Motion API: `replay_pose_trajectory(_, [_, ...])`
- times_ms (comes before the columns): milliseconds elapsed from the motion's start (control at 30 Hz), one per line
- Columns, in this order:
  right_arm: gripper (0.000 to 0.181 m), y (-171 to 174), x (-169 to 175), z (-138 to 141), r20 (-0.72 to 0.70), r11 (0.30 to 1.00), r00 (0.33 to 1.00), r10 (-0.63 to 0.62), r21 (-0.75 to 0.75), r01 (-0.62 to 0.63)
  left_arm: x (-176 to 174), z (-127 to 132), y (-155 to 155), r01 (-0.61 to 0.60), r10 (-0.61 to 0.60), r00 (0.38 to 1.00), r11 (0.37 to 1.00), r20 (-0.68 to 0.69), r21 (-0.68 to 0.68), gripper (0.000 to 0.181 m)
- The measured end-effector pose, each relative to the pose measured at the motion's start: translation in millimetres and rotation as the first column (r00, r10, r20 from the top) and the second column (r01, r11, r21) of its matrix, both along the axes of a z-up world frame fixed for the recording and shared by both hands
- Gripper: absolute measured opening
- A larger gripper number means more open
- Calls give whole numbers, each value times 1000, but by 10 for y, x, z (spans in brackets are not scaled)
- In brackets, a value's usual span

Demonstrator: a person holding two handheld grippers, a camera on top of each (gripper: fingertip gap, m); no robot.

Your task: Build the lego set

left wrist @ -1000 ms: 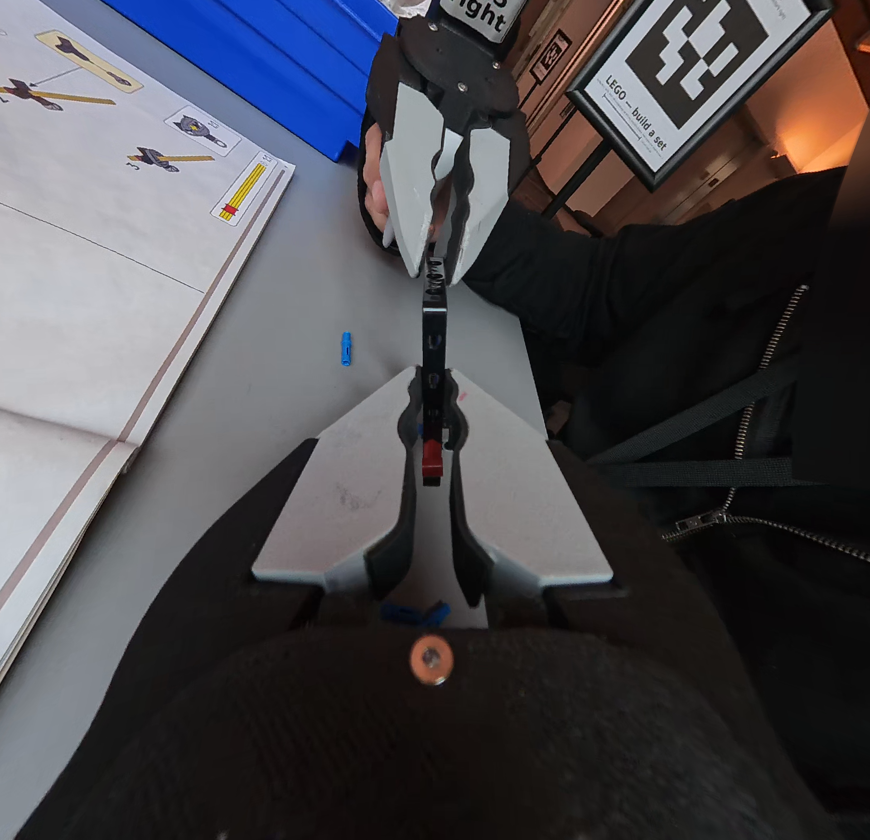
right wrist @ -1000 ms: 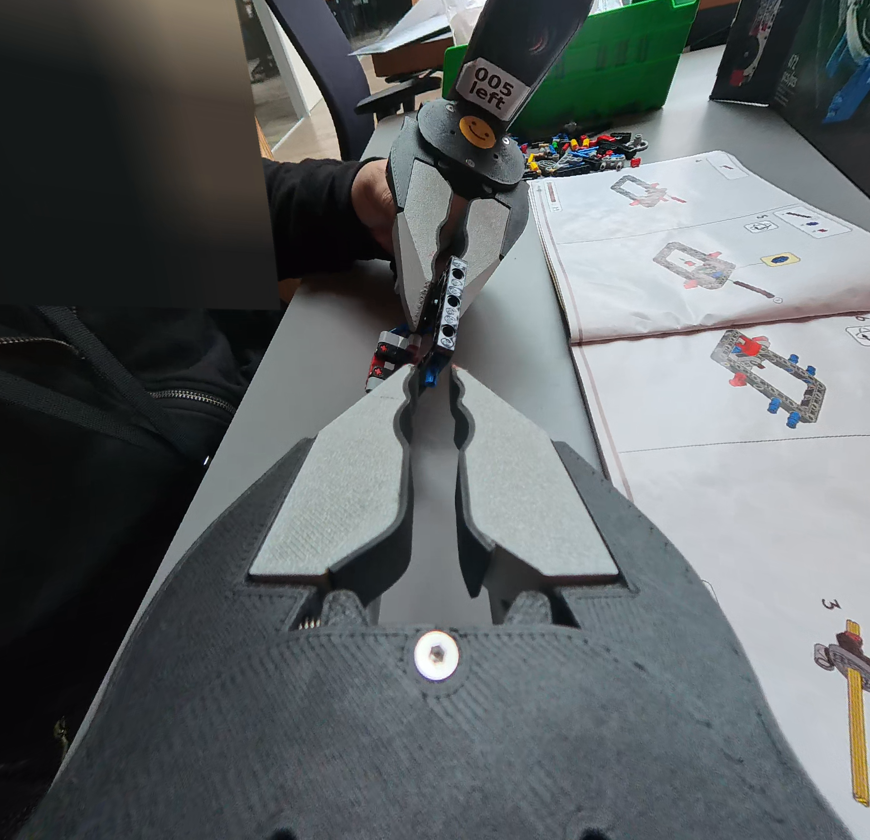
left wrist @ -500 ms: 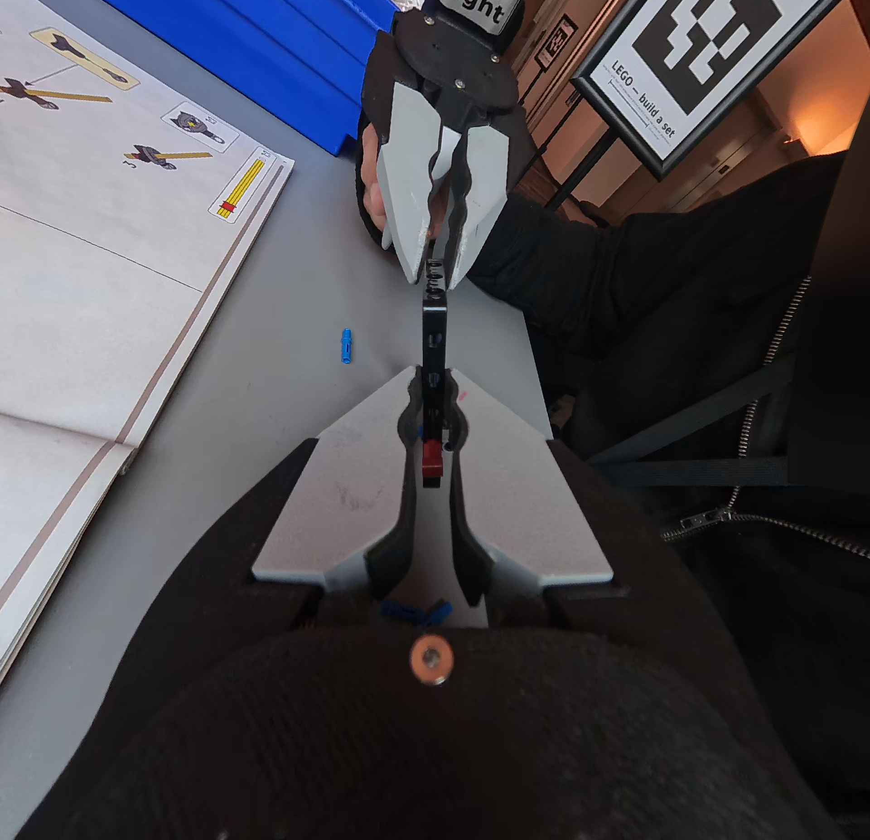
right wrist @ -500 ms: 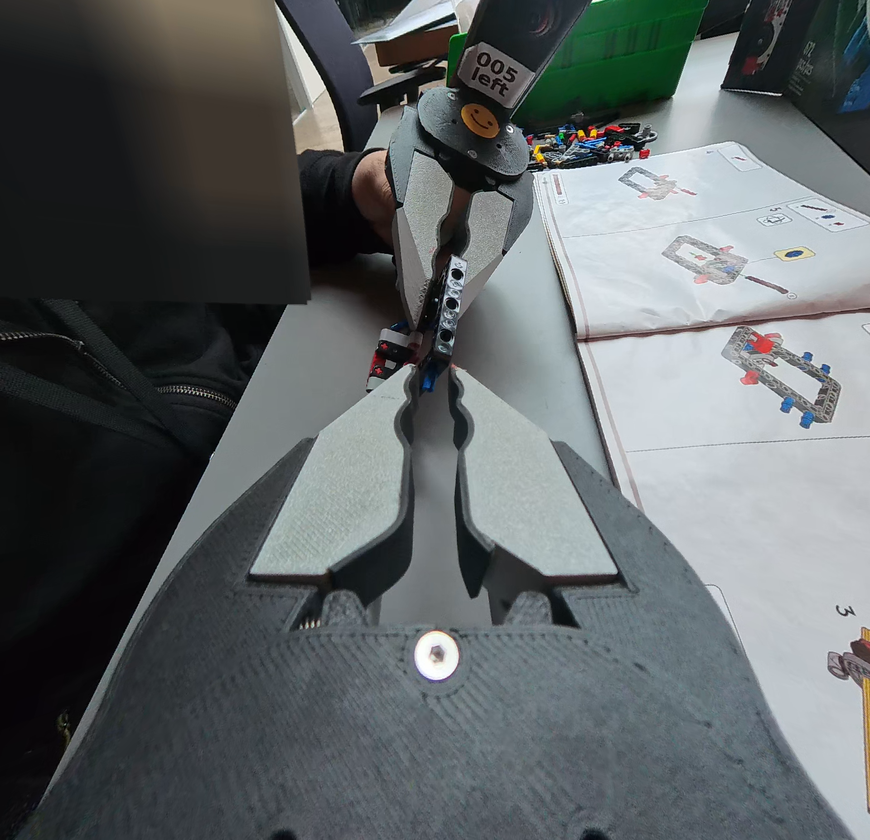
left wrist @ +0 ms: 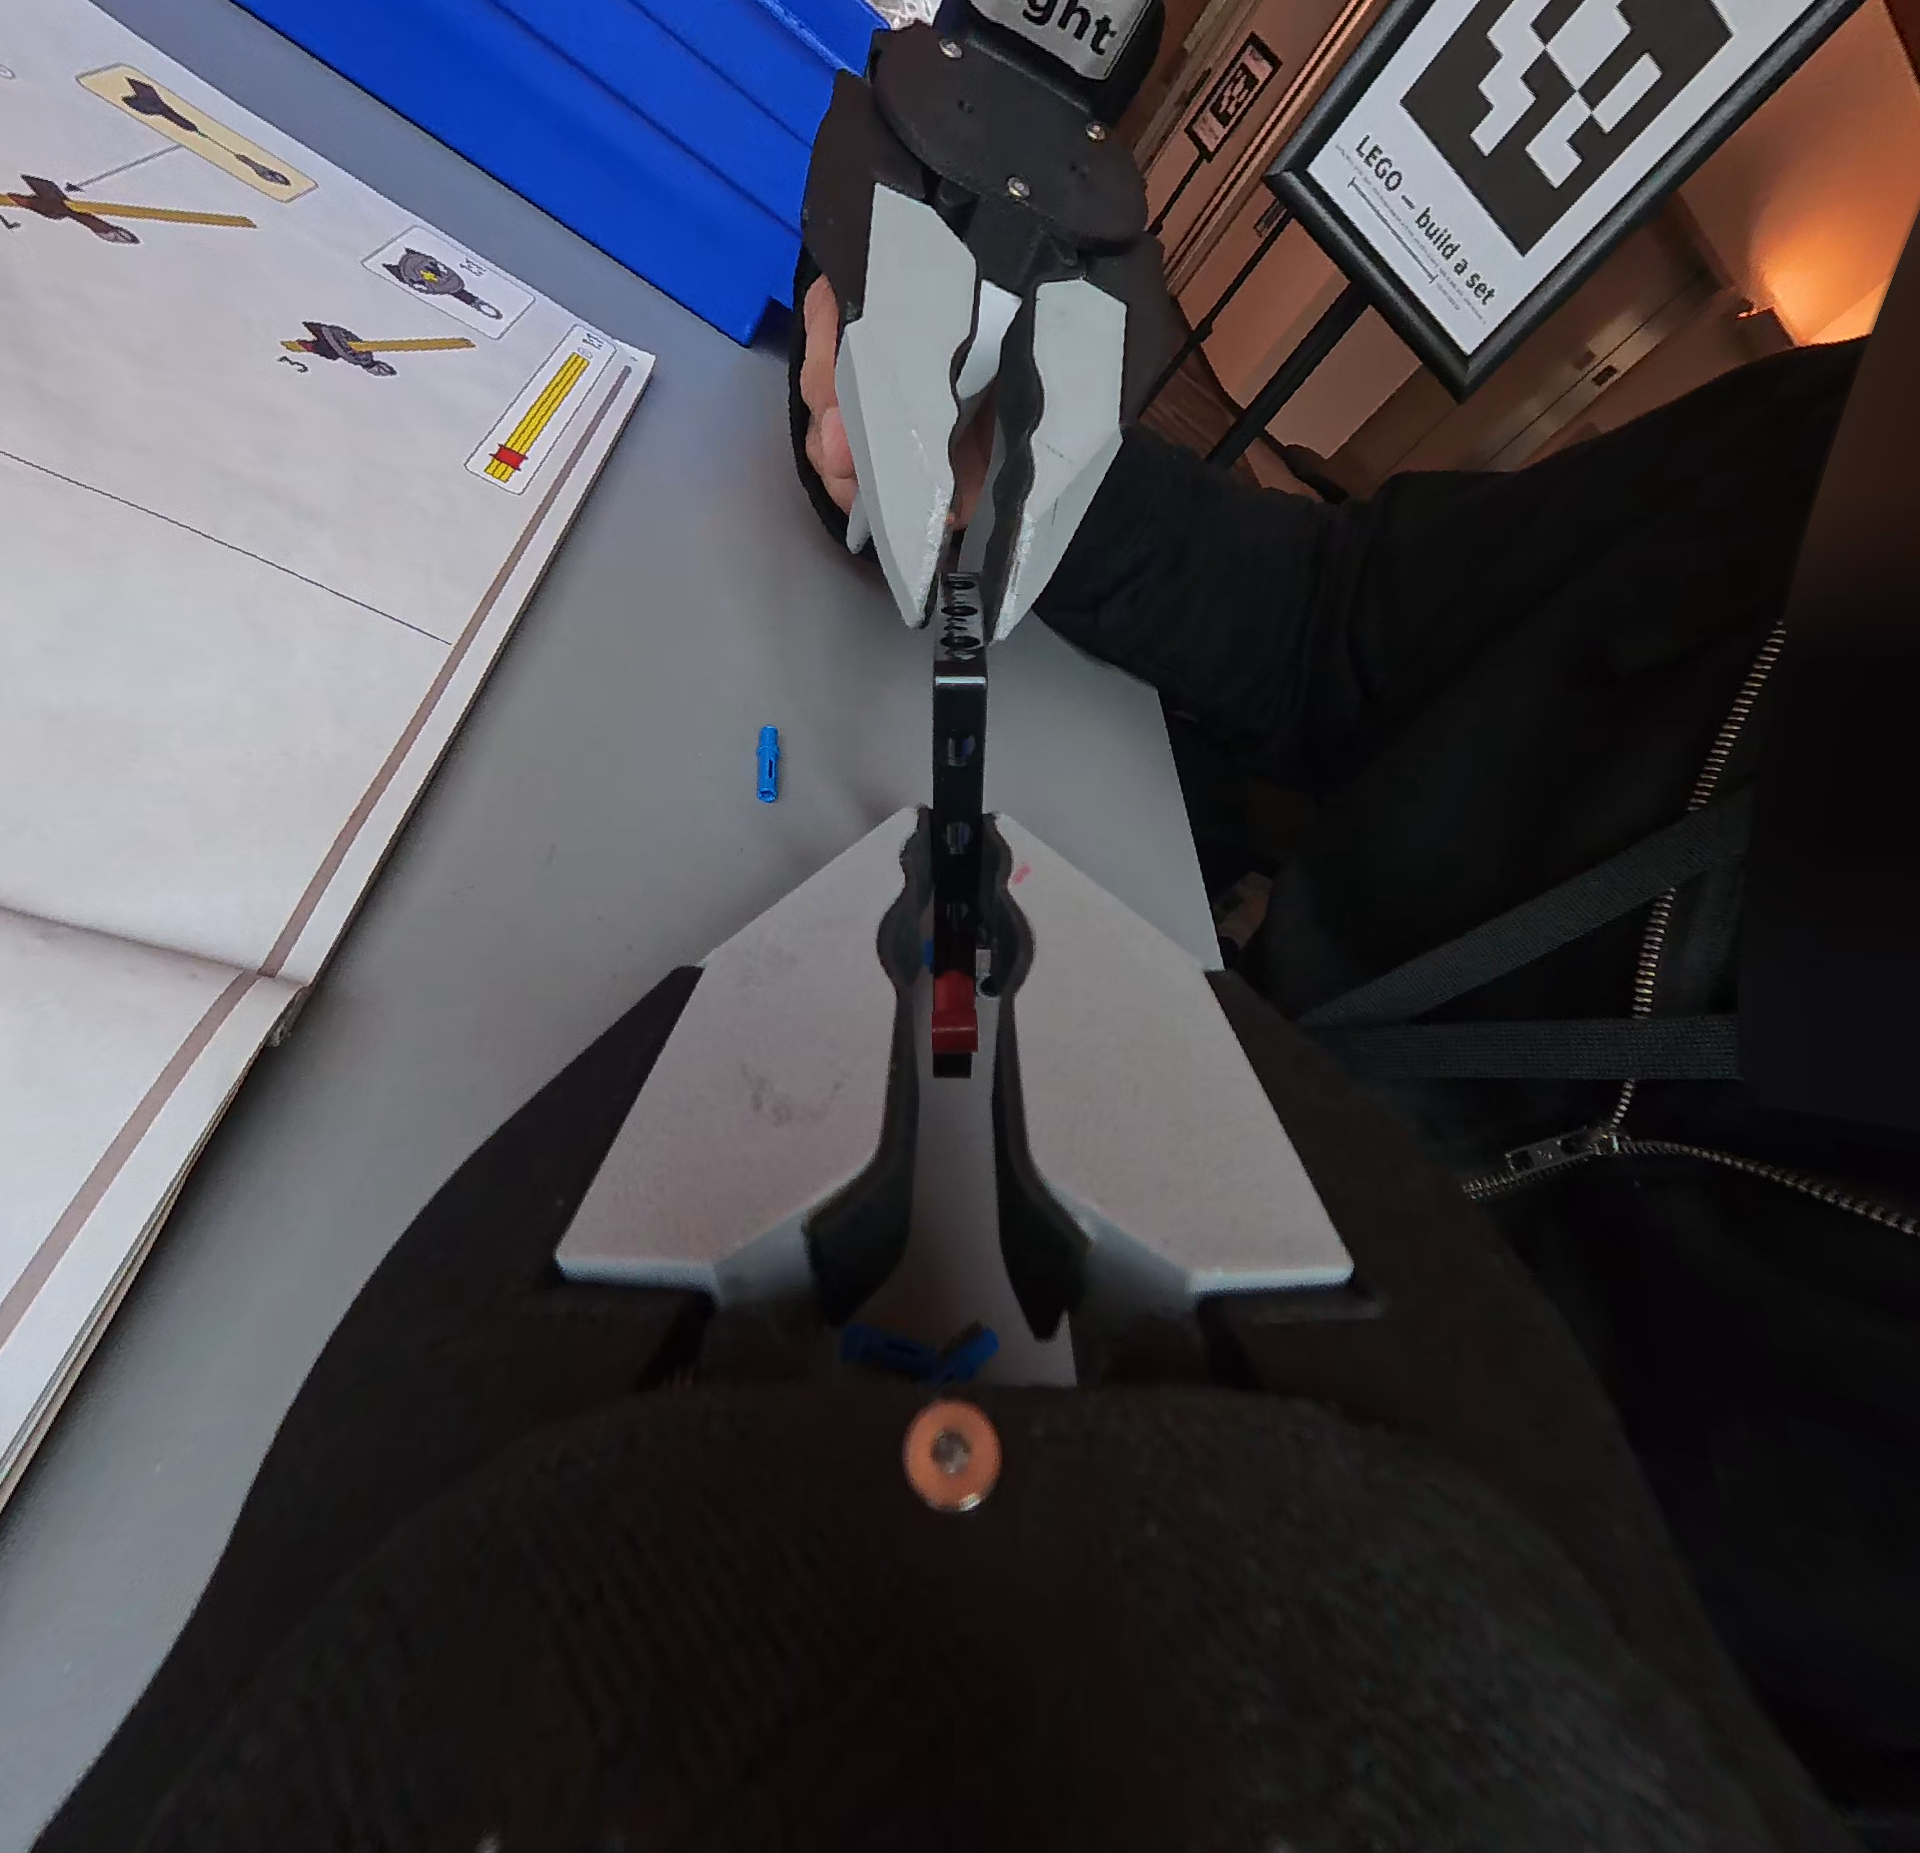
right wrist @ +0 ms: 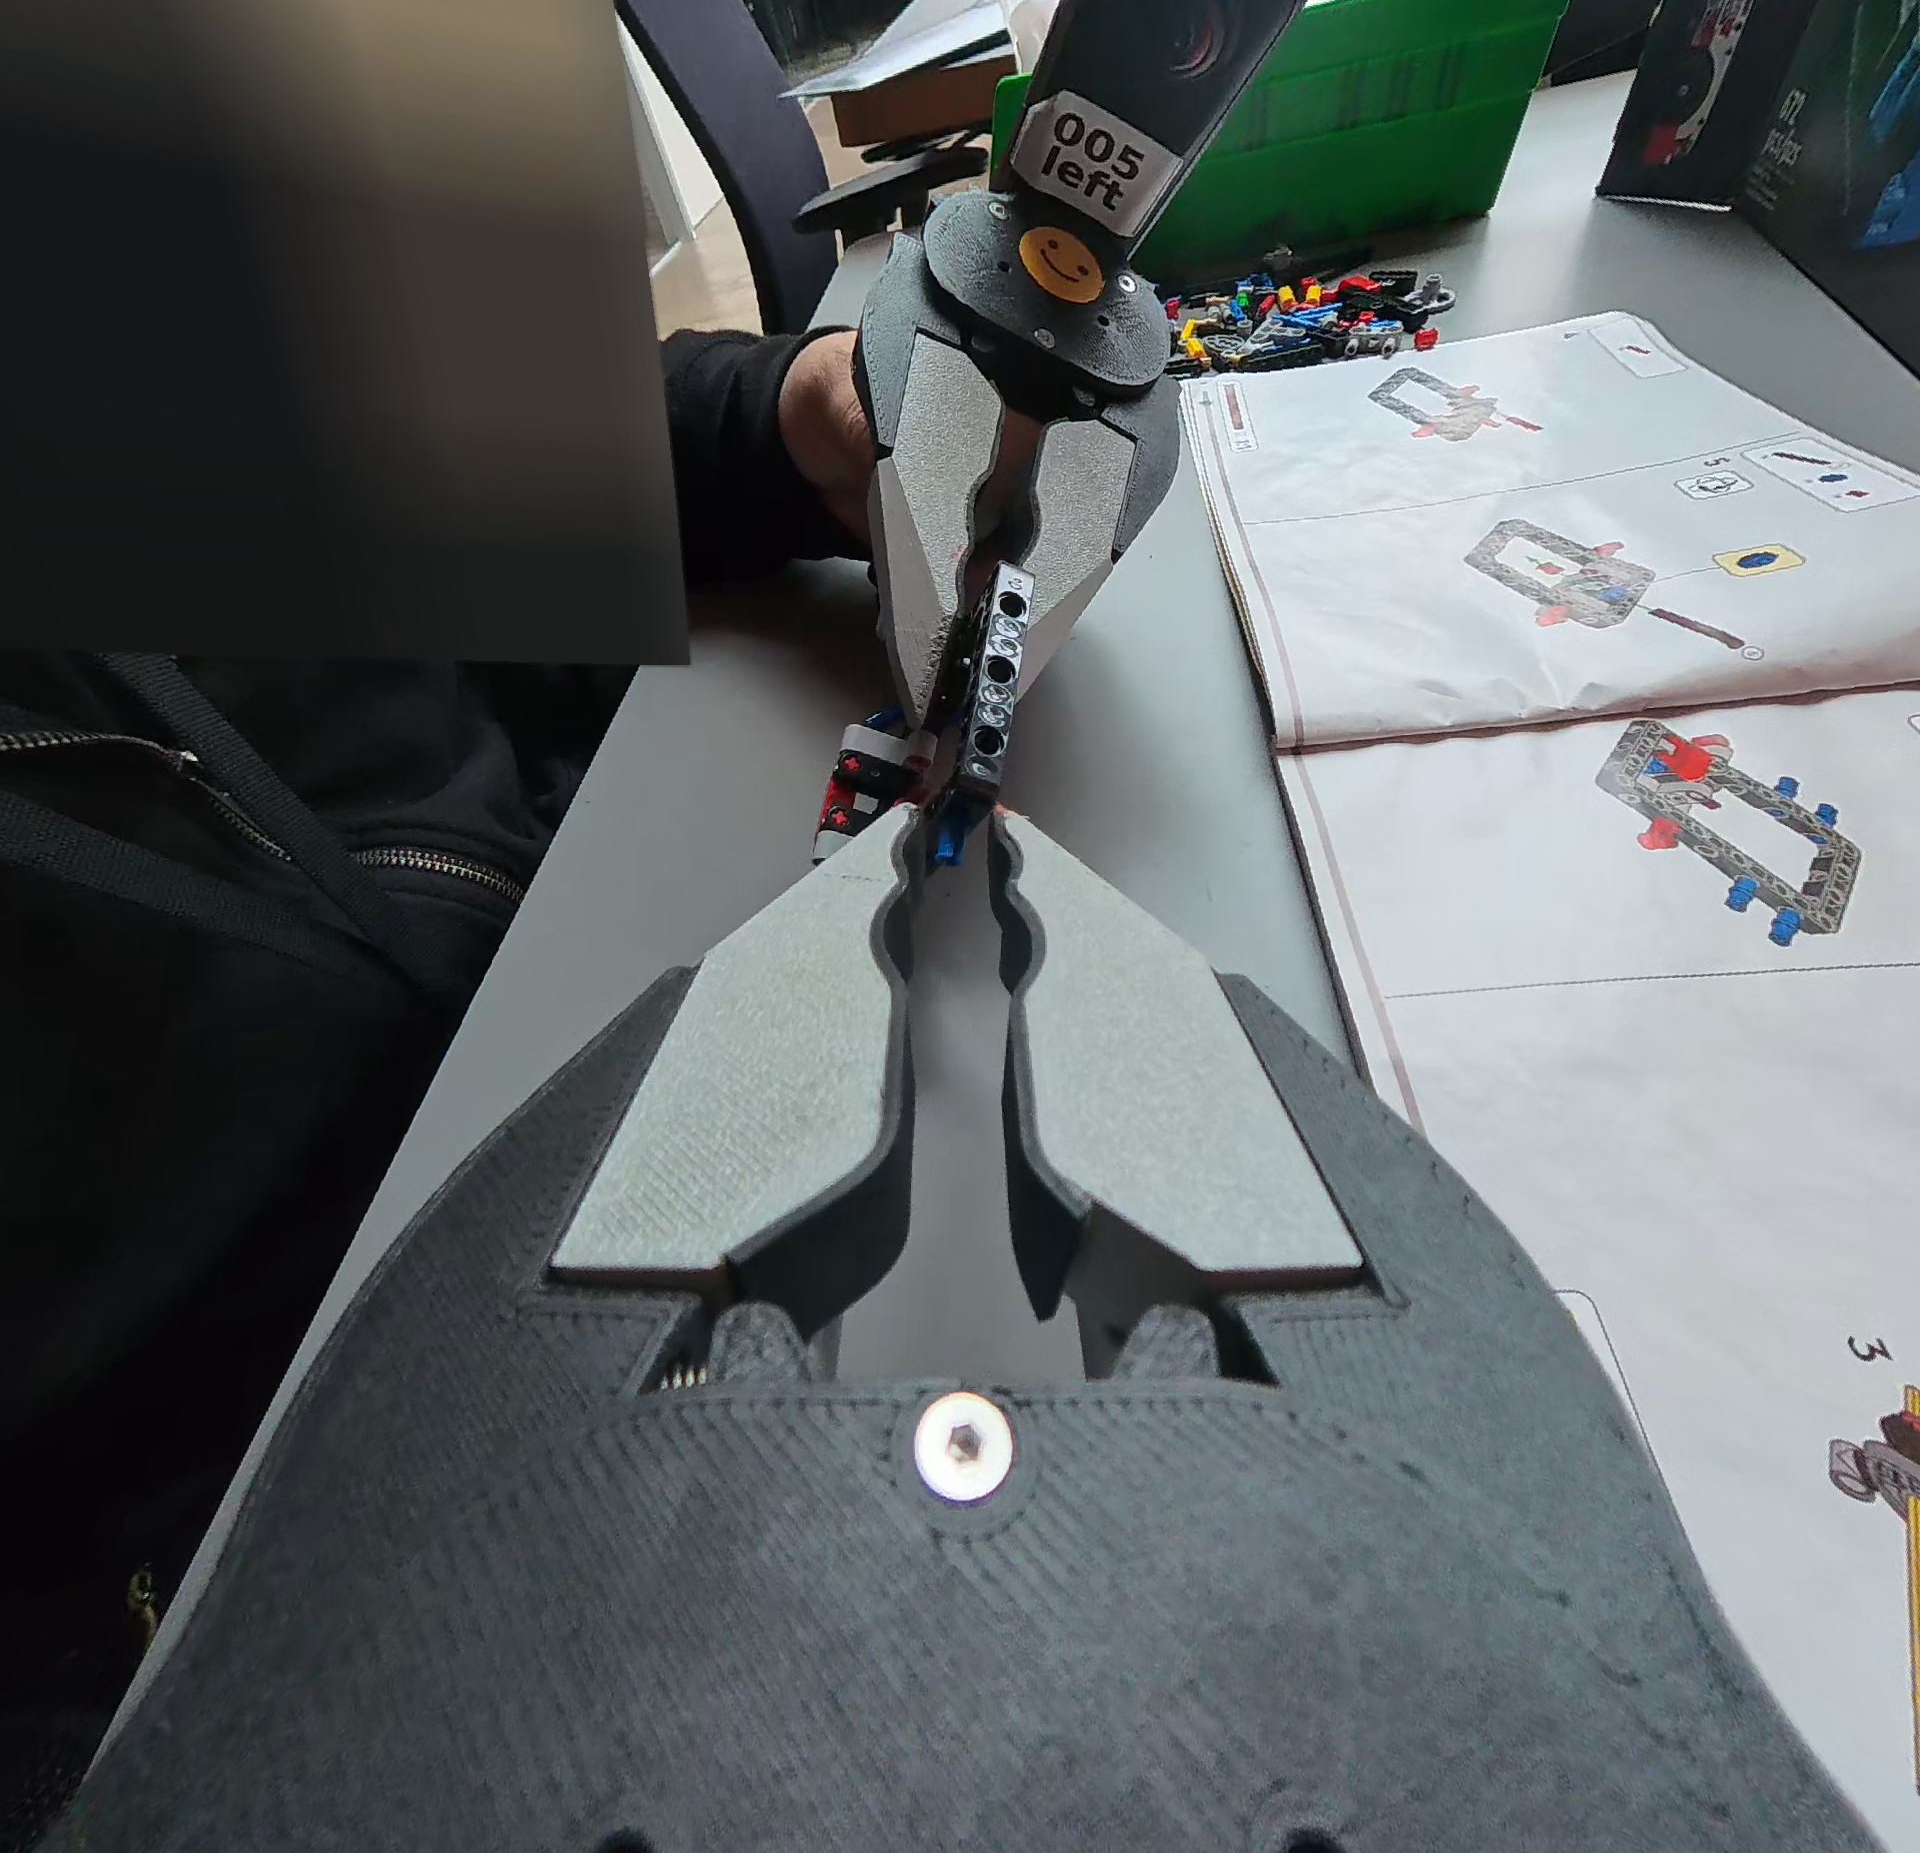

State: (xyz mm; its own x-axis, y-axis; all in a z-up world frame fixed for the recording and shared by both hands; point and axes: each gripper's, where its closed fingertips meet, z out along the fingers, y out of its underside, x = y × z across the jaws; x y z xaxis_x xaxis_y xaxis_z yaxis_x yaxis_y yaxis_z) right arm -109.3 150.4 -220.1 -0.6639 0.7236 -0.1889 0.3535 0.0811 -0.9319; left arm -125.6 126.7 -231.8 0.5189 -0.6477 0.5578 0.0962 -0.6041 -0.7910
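Lego frame (left wrist: 957, 723), a partly built black beam assembly w/ red and blue pins, is held in the air above the grey surface (left wrist: 582, 847), spanning both tools. Left hand-held gripper (left wrist: 954, 837) is clenched on its near end; right hand-held gripper (left wrist: 961, 598) pinches the far end, a blue pin (right wrist: 948, 839) showing between its tips in the right wrist view. Build looks early: frame matches a first-pages drawing in the open instruction booklet (right wrist: 1558, 868). Left to do, prob. most of it: a loose blue pin (left wrist: 767, 762) lies nearby, and a pile of loose parts (right wrist: 1299, 312) waits by the green bin (right wrist: 1351, 130).
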Motion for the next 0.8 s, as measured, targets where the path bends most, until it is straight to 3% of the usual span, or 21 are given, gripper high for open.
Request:
replay_pose_trajectory(300, [10,2,18,24,-12,1000,1000,7,4,-7,-10,10,2,-4,4,1000,1000,-5,11,5])
replay_pose_trajectory(400, [13,0,70,135,-85,999,996,20,38,-16,-27,21,10,-16,16,1000,999,-23,31,5])
replay_pose_trajectory(467, [13,85,85,288,-198,995,980,-32,91,51,-37,17,14,-22,26,998,998,-63,59,5])
replay_pose_trajectory(633, [17,660,123,607,-358,922,887,-293,139,361,-24,63,7,-18,27,996,994,-80,106,5])
replay_pose_trajectory(800, [16,935,198,757,-364,899,841,-400,21,437,-85,-26,57,-60,71,988,994,-134,88,5])
